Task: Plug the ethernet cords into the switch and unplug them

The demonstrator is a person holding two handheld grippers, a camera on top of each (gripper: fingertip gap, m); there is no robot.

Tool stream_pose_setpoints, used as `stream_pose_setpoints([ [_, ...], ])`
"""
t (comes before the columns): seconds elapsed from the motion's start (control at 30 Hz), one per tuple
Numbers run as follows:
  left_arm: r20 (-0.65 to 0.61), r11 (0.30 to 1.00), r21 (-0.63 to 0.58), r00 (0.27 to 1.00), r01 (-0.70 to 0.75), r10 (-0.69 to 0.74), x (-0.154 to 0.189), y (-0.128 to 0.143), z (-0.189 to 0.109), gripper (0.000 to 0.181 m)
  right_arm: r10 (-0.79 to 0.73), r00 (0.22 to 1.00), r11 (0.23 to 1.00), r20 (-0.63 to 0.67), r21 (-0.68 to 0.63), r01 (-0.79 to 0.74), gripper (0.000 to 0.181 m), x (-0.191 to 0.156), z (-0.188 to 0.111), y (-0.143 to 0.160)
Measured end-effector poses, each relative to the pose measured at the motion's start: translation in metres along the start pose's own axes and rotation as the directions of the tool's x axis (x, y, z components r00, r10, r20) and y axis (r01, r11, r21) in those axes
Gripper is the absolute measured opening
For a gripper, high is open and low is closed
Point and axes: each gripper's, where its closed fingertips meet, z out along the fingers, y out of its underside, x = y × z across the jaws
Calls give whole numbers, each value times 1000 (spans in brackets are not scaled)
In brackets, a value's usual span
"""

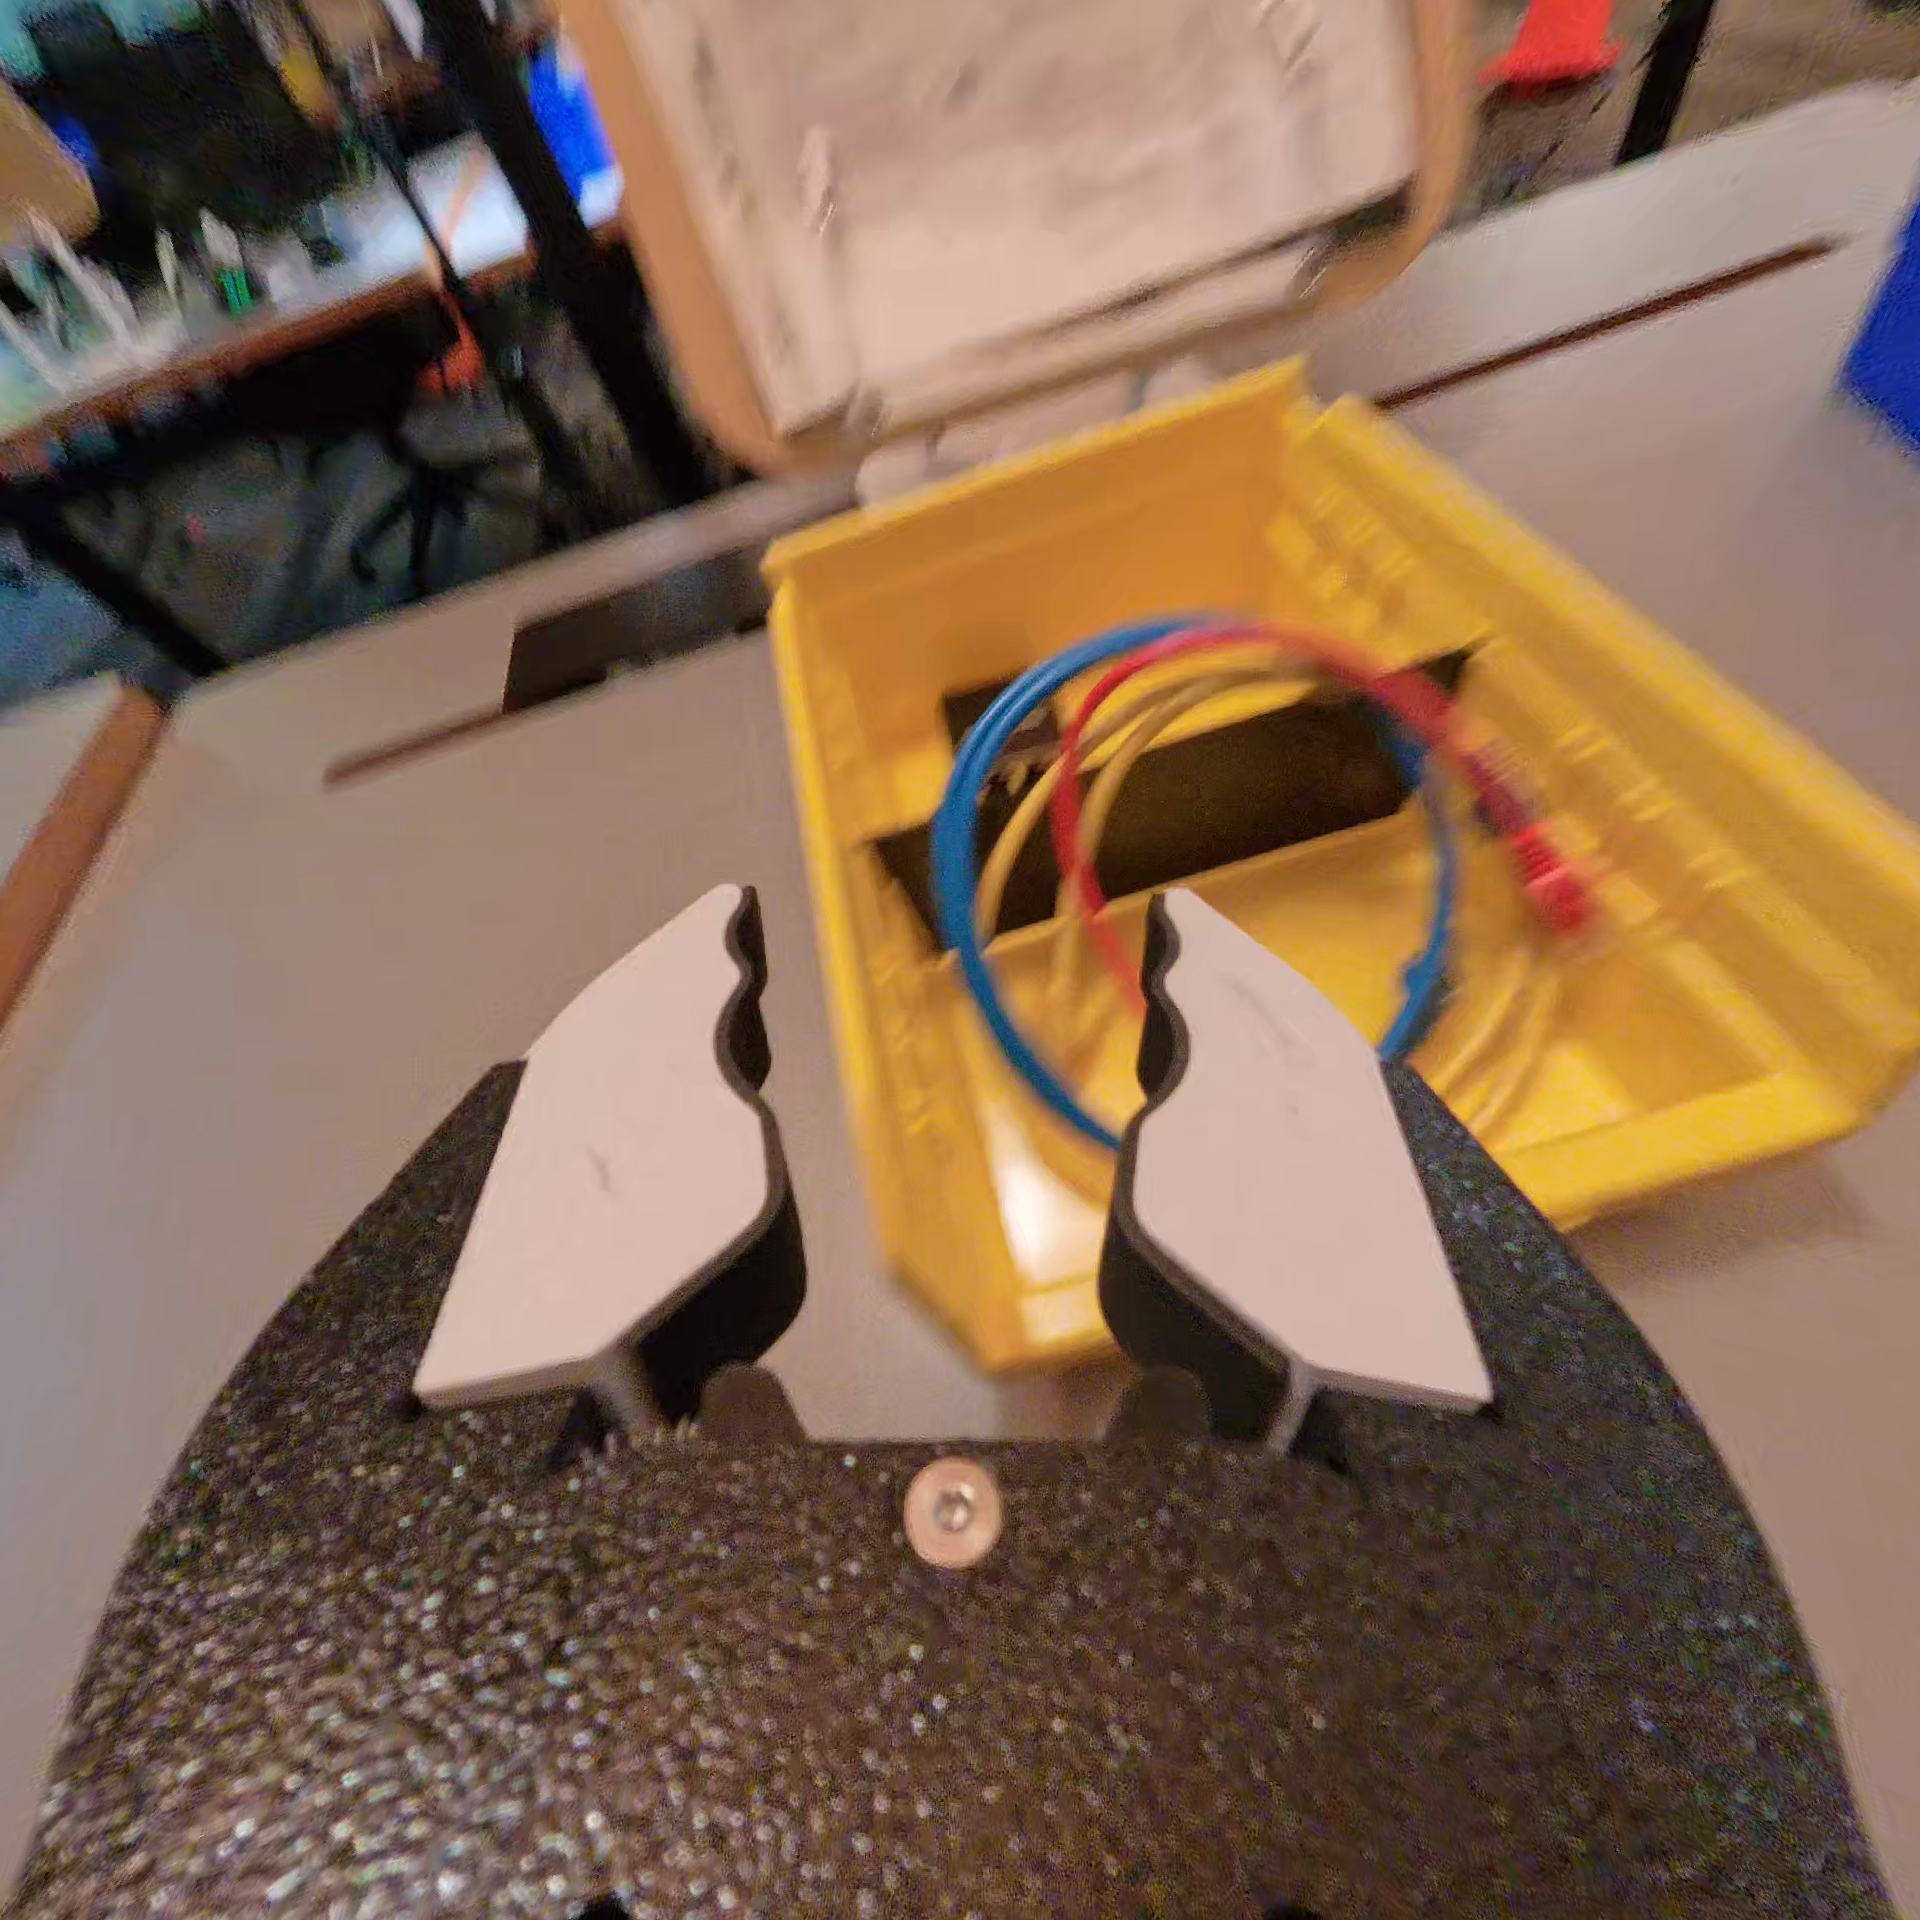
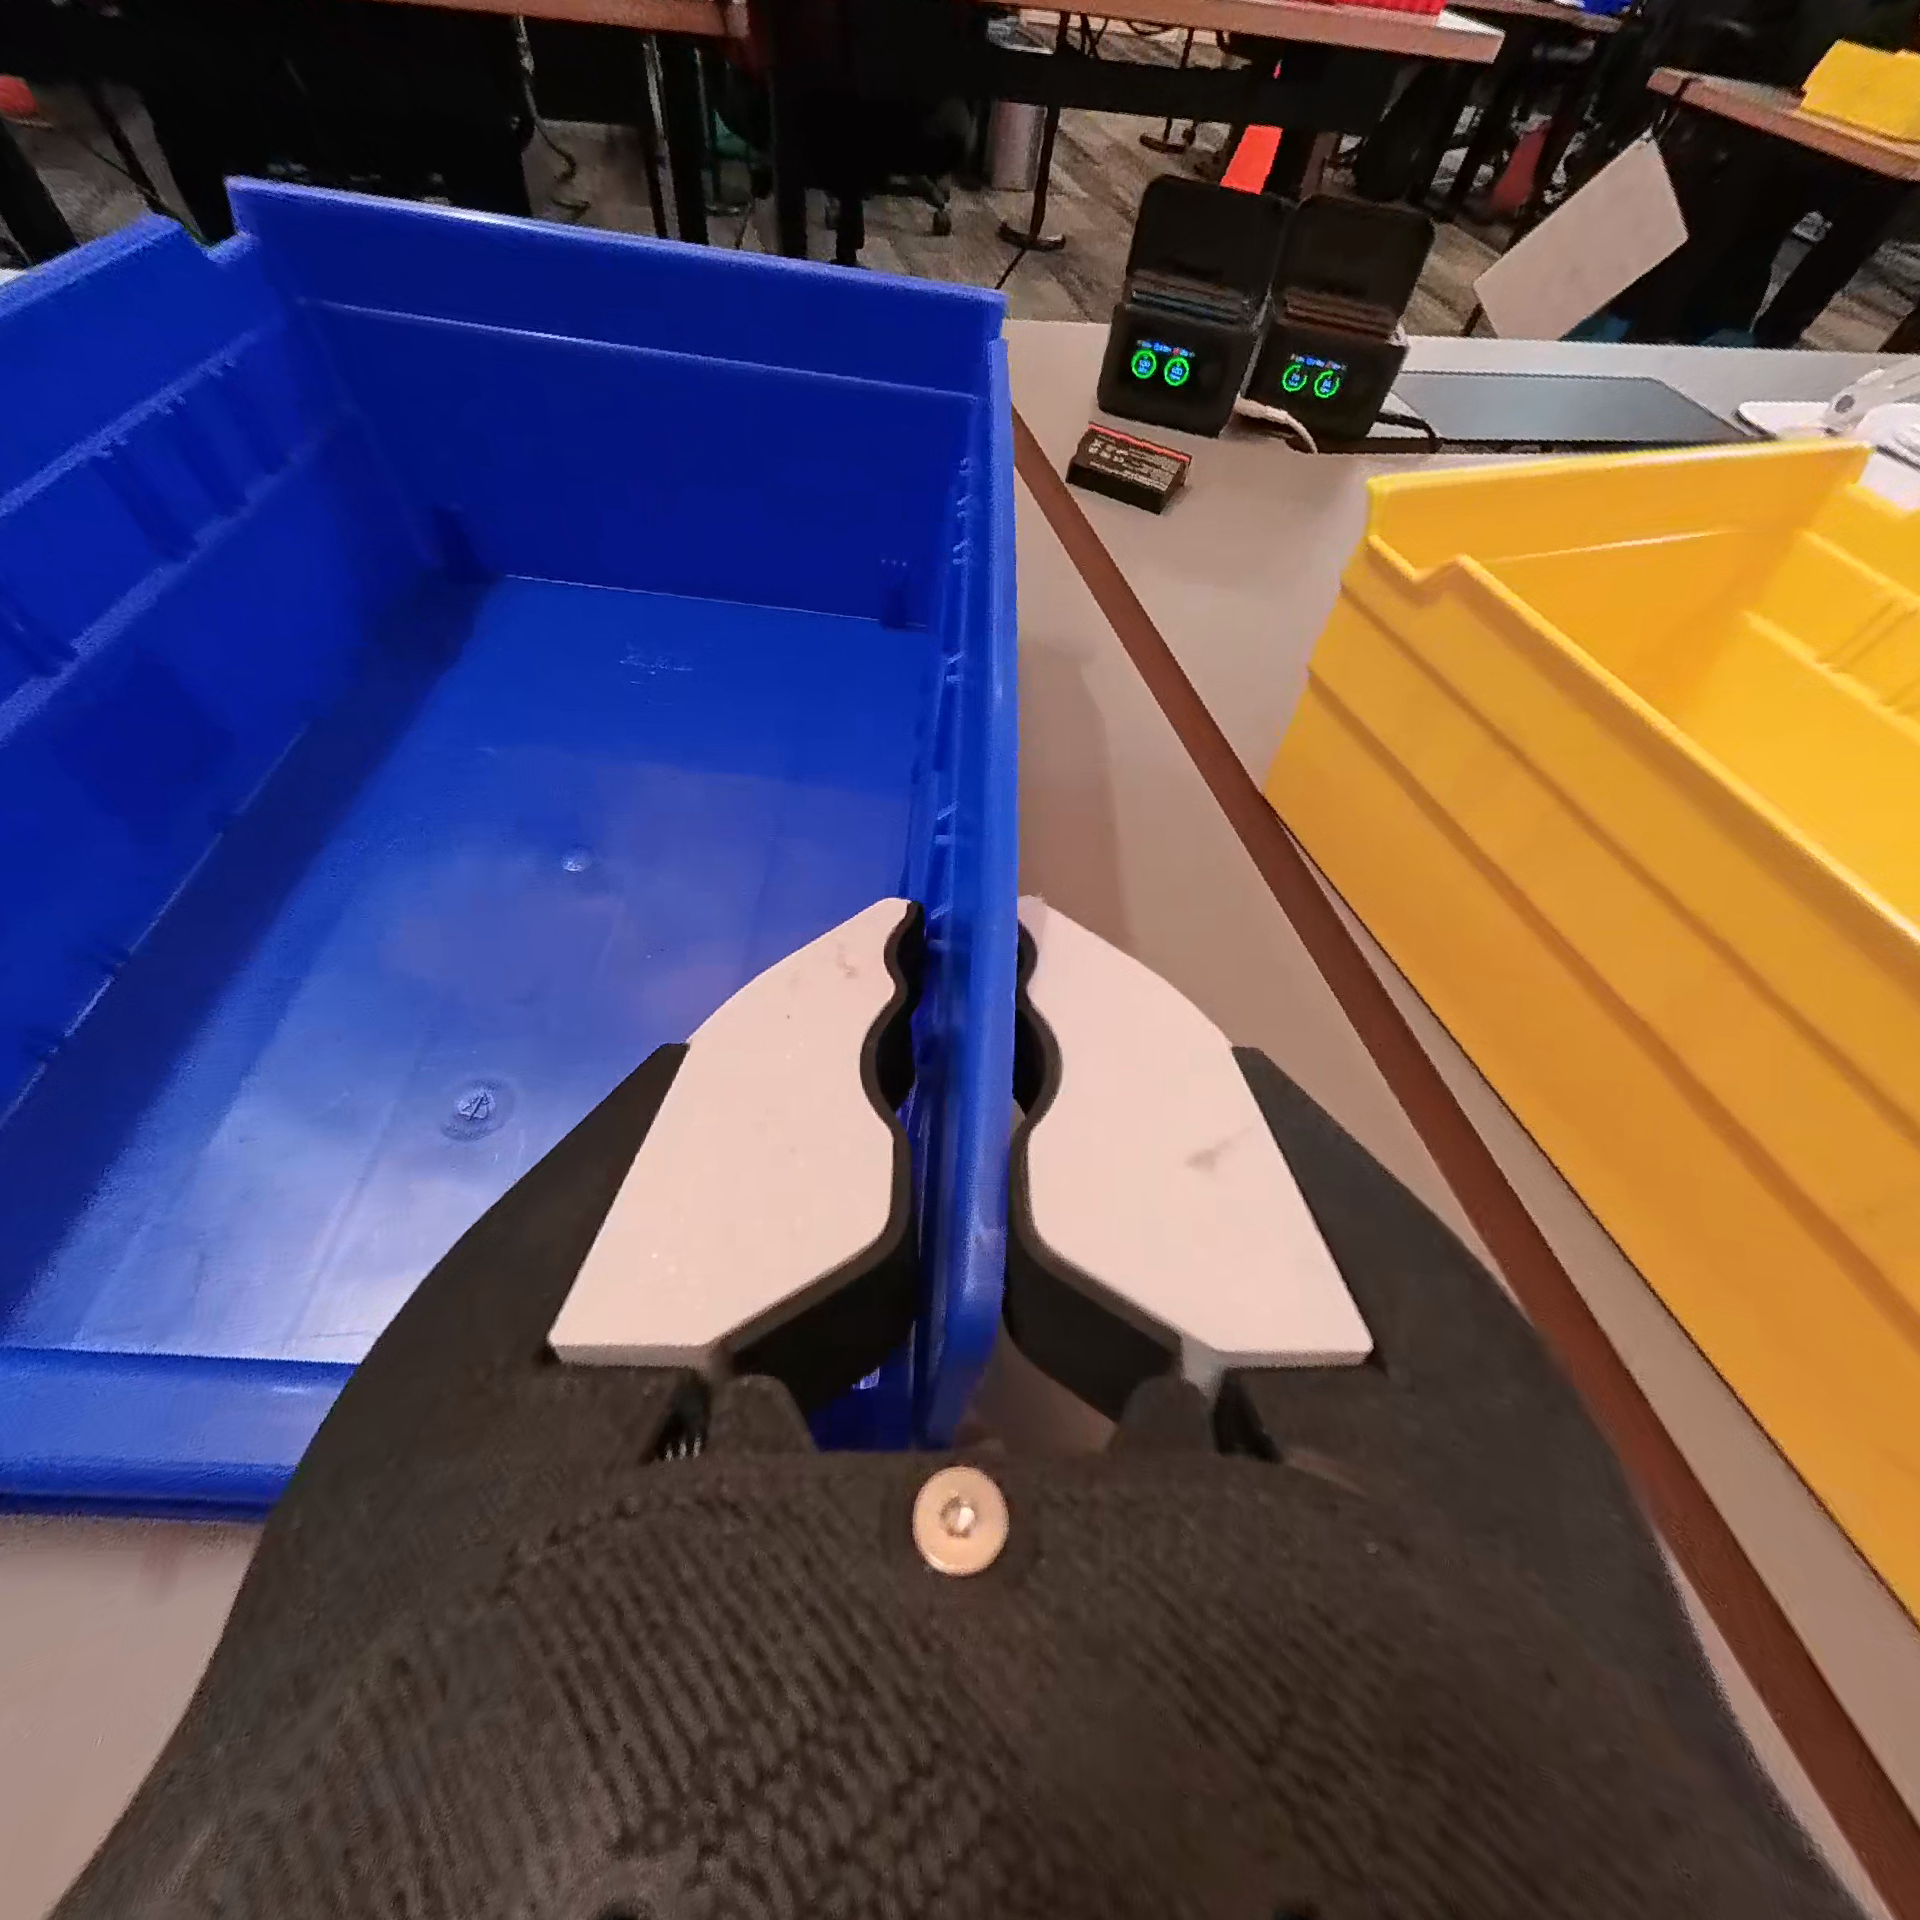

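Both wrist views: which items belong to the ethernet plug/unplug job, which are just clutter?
Job items:
- blue cord, red cord and yellow cord, coiled in the yellow bin
- black switch in that bin
- left gripper, open and empty

Clutter:
- blue bin, its wall clamped by the right gripper
- two chargers
- cardboard box

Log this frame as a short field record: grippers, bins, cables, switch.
left gripper: open, empty, short of the yellow bin
right gripper: shut on right wall of blue bin
blue bin contents: none visible
yellow bin contents: black device, likely the switch; blue cable, red cable, yellow cable looped above it
cable plug state: blurred, cannot tell
surface: grey table
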Motion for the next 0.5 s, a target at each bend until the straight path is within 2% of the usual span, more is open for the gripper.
stream_pose_setpoints([
  [0.07,-34,991,-101,996,83,-87,-22,38,10,68,-10,1000,1000,-6,9,10,14,-1,8,-3],
  [0.13,-117,971,-192,979,141,-165,-20,68,23,67,-12,1000,1000,-10,23,12,15,-2,17,-7],
  [0.2,-241,963,-198,943,184,-230,-4,76,31,58,-38,999,998,-12,39,39,15,-5,22,-10],
  [0.23,-273,968,-157,933,197,-234,-1,72,32,40,-69,998,997,-15,45,69,15,-6,25,-11],
  [0.27,-247,975,-125,946,186,-212,-6,70,34,17,-109,994,993,-17,50,110,16,-7,26,-12],
  [0.3,-190,980,-117,965,159,-180,-17,70,35,10,-128,991,990,-30,49,130,18,-5,27,-12],
  [0.37,-106,984,-131,985,124,-138,-38,73,37,5,-127,990,991,-62,42,129,22,-2,26,-10],
  [0.5,-59,958,-110,960,266,-274,-79,83,34,4,-101,994,992,-46,65,104,19,-1,25,-9],
])
